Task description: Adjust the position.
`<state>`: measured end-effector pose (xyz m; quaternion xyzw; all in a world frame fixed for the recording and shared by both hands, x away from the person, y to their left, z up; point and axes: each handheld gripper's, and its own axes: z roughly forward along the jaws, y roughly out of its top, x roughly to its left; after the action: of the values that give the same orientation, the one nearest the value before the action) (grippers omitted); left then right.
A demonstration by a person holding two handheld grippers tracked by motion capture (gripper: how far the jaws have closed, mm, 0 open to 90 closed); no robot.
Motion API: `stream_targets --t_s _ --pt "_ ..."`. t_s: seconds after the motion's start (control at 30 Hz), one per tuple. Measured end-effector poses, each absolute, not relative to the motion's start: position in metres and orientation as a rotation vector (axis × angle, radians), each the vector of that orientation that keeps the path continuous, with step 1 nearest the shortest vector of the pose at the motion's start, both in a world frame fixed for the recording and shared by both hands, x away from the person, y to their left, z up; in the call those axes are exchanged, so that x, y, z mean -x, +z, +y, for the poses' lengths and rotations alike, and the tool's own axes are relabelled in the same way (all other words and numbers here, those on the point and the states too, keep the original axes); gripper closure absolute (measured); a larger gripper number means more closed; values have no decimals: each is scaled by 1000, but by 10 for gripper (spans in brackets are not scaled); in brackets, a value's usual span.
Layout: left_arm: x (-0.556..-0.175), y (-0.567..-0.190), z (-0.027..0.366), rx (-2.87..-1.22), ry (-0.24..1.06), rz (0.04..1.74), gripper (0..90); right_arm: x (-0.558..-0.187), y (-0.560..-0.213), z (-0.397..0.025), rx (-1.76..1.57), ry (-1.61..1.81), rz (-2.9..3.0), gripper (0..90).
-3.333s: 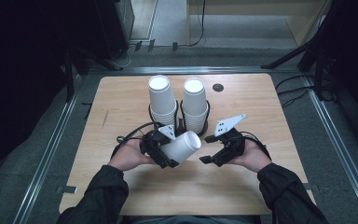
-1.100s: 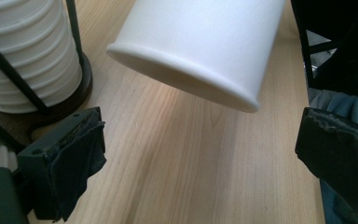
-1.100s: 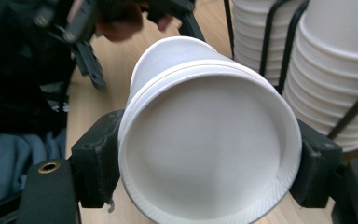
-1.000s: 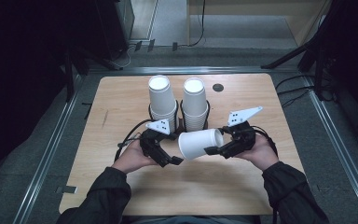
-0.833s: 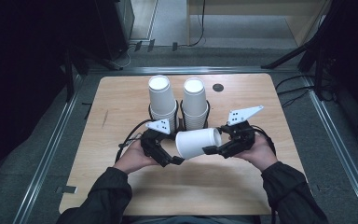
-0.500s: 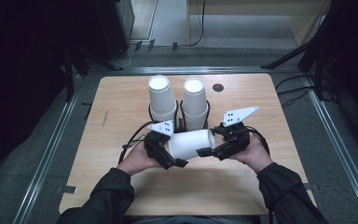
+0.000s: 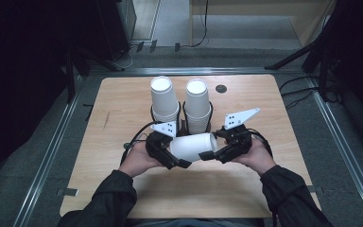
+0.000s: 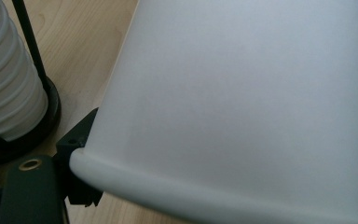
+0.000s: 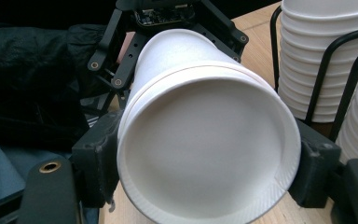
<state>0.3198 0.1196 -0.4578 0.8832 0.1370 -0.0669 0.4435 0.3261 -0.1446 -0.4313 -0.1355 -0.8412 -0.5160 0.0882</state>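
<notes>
1. The white paper cup (image 7: pixel 192 146) lies on its side above the wooden table (image 7: pixel 123 109), held between the two grippers near the person's edge, just in front of the two cup stacks.
2. Its long axis runs roughly left to right across the table. The closed bottom (image 9: pixel 205 158) faces the right gripper's camera, and the rolled mouth rim (image 8: pixel 135 179) sits at the left gripper's end (the wider end is therefore on the person's left).
3. The left gripper (image 7: pixel 163 151) has its jaws on the rim end; one black jaw touches the cup just under the rim in the left gripper view, but whether the pair is clamped I cannot tell.
4. The right gripper (image 7: pixel 224 149) has its jaws pressed against both sides of the cup's bottom end, clamped on it.
5. Behind the cup stand two black wire holders: the left holder (image 7: pixel 163 118) carries a stack of white paper cups (image 7: pixel 164 97), bottoms up, and the right holder (image 7: pixel 198 120) carries a second stack (image 7: pixel 198 101) of the same (both stacks rise well above the wire rings).
</notes>
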Motion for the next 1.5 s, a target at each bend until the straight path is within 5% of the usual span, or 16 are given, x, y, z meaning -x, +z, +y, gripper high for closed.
stream_targets --t_s 0.23,0.83,1.5 --pt "-315 -452 120 -2239 -126 330 158 -323 -431 -146 390 -1528 -2530 165" --pt "-324 -448 134 -2342 -59 399 157 -324 -445 -156 393 -1437 -2691 190" --pt "-333 -474 98 -2546 -178 348 157 -317 -457 -154 384 -1299 -2828 185"
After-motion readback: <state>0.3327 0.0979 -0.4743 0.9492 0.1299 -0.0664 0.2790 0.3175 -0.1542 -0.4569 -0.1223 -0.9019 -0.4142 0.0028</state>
